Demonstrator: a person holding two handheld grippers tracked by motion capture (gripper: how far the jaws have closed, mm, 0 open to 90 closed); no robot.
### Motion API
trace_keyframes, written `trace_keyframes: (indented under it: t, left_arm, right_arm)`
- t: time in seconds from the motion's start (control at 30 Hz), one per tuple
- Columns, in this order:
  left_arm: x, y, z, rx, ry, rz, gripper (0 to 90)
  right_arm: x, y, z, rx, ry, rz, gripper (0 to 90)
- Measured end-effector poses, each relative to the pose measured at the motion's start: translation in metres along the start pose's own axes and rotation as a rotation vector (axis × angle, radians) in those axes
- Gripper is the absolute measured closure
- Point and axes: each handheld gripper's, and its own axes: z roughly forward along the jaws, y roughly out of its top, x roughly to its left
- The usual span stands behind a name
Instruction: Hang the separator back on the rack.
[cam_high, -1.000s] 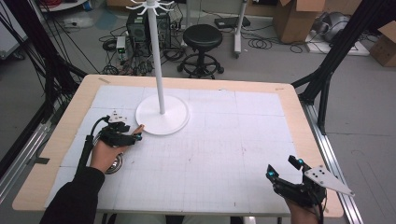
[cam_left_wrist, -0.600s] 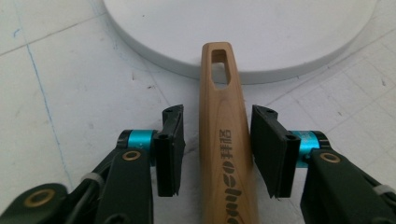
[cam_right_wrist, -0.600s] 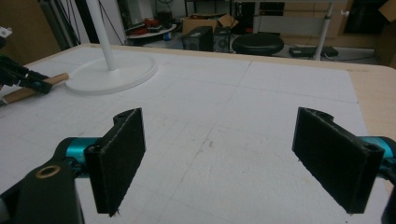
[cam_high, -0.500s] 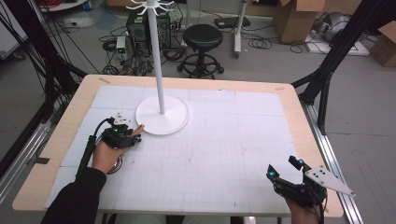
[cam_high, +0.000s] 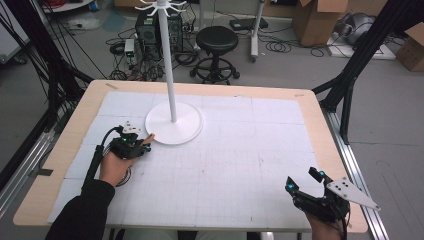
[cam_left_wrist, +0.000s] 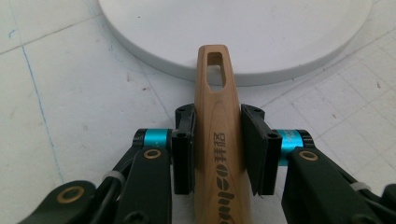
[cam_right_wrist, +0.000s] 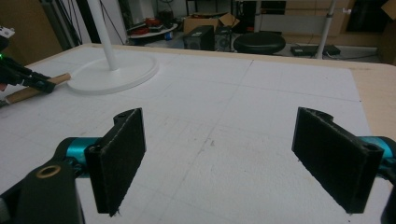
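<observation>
Fingers (cam_left_wrist: 184, 154) of left gripper (cam_left_wrist: 218, 149) clamping handle (cam_left_wrist: 218, 140) at stand (cam_high: 173, 122) base — right gripper (cam_right_wrist: 233, 158) idling wide apart; next: lift, probably hang.

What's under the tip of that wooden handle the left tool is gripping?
The wooden handle, pinched in the left gripper, has its slotted tip over the rim of the white stand base. Through the slot, white base shows. Whether they touch is hidden.

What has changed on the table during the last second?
Very little. The left claw, shut on the wooden handle, crept slightly toward the white stand base, so the handle's tip now reaches its rim. The right claw remains open at the near edge.
</observation>
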Motion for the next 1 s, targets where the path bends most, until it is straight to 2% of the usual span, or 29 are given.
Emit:
trace_keyframes:
  t: [0.1, 0.27, 0.47, 0.57, 0.67, 0.77, 0.8, 0.83, 0.87, 0.9, 1.0]
  left_arm:
    - [0.0, 0.0, -0.001, 0.004, 0.003, -0.027, 67.2]
    - [0.001, 0.0, -0.006, 0.012, -0.003, -0.032, 67.4]
    - [-0.001, 0.003, -0.025, -0.047, -0.045, -0.029, 67.5]
    - [-0.004, 0.004, -0.038, -0.091, -0.06, -0.021, 67.5]
    - [-0.008, 0.005, -0.054, -0.165, -0.085, -0.026, 67.5]
    - [-0.011, 0.005, -0.07, -0.236, -0.129, -0.033, 67.5]
    - [-0.013, 0.005, -0.075, -0.259, -0.143, -0.032, 67.4]
    - [-0.018, 0.004, -0.085, -0.301, -0.174, -0.025, 67.5]
    - [-0.018, 0.004, -0.085, -0.301, -0.174, -0.025, 67.5]
    - [-0.021, 0.004, -0.089, -0.319, -0.189, -0.018, 67.5]
    - [-0.03, 0.003, -0.1, -0.368, -0.233, -0.005, 67.5]
  right_arm:
    - [0.0, 0.0, 0.0, 0.003, 0.004, 0.002, 16.1]
    - [0.0, 0.0, 0.0, -0.003, 0.004, 0.001, 16.1]
    - [0.0, 0.0, 0.0, -0.002, 0.011, 0.007, 16.1]
    - [0.001, 0.0, 0.0, -0.001, 0.017, 0.009, 16.1]
    - [0.004, 0.001, 0.0, -0.003, 0.03, -0.001, 16.1]
    - [0.005, 0.002, -0.001, -0.006, 0.034, -0.006, 16.1]
    - [0.006, 0.003, -0.001, -0.011, 0.049, 0.002, 16.1]
    - [0.006, 0.003, -0.001, -0.016, 0.057, 0.012, 16.1]
    - [0.006, 0.003, -0.001, -0.016, 0.057, 0.012, 16.1]
    - [0.007, 0.004, -0.001, -0.026, 0.079, 0.022, 16.1]
    - [0.009, 0.005, -0.001, -0.029, 0.099, 0.016, 16.1]
